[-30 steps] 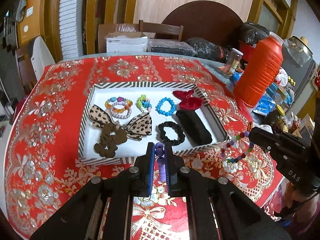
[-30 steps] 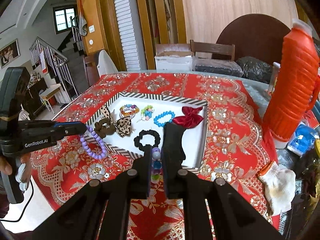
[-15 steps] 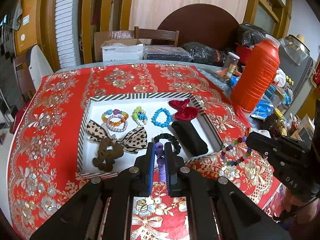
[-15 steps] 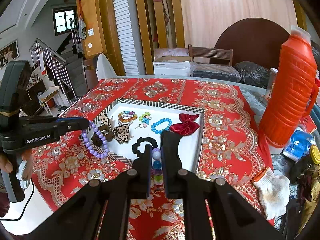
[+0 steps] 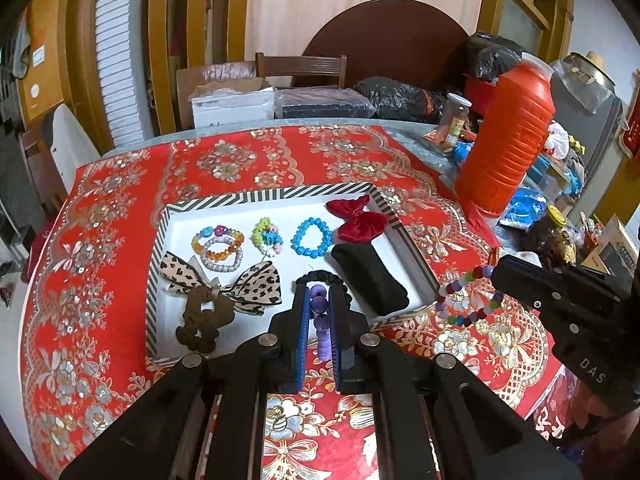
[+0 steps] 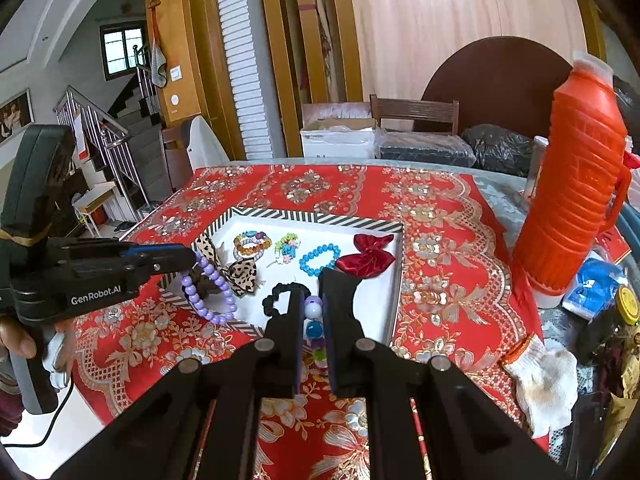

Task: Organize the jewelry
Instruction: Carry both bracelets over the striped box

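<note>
A round table under a red floral tablecloth [image 5: 120, 216] fills our view, and on it we see a tall orange thermos [image 6: 576, 184] standing at the right edge. Near the middle lies a white tray [image 5: 160, 240] with a black-and-white striped rim. Inside it we count a black folded cloth [image 5: 368, 276], a leopard-print bow [image 5: 256, 284], a red velvet bow [image 5: 356, 220], a brown scrunchie [image 5: 200, 320], a black scrunchie [image 6: 280, 300], a blue bead bracelet [image 5: 312, 236] and smaller multicoloured bead pieces. Over the tray's near edge, our left gripper [image 5: 319, 312] is clenched on a purple bead bracelet [image 6: 208, 292], whose loop dangles free above the tray's left corner in the right wrist view. Our right gripper [image 6: 313, 320] is likewise clamped on a mixed-colour bead bracelet [image 5: 468, 300], which hangs just outside the tray's right rim, above the cloth. A hand [image 6: 16, 340] grips the left tool's handle.
</note>
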Motion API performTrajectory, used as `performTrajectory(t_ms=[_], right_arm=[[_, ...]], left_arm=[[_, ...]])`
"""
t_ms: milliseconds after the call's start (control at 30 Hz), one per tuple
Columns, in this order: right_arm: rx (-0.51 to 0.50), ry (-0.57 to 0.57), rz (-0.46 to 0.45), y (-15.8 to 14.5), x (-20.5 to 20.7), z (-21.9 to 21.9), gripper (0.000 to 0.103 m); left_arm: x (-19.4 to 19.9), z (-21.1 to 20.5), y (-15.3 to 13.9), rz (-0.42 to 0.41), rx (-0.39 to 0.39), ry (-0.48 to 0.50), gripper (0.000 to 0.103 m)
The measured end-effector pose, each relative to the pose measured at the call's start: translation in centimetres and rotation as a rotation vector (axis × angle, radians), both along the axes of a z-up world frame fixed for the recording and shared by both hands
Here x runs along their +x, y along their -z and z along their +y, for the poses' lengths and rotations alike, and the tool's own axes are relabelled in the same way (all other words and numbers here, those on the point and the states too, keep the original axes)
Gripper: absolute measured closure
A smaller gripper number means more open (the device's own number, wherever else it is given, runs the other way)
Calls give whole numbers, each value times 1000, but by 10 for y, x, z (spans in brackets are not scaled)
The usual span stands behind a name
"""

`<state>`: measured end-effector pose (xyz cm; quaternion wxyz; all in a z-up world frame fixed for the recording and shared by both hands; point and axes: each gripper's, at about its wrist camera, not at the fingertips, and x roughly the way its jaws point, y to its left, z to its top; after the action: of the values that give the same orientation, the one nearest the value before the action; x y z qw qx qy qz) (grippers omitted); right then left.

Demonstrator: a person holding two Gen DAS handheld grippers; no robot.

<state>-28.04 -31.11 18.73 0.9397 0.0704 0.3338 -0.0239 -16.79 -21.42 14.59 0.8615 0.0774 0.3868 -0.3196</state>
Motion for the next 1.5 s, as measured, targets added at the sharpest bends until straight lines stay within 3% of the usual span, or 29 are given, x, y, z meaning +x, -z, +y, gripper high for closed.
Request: performTrajectory(t_ms=[533,867,1500], right_arm=[[-5,7,-7,-11,0,-6,94],[-29,-25,11,-16,22,-4,94],[-13,-69,105,15,89,8,94]], left_arm=[[-7,-2,-12,-19,-10,-1,91],[10,8,-10,2,-21,-42,91],[42,-4,34,78,-11,-63,91]])
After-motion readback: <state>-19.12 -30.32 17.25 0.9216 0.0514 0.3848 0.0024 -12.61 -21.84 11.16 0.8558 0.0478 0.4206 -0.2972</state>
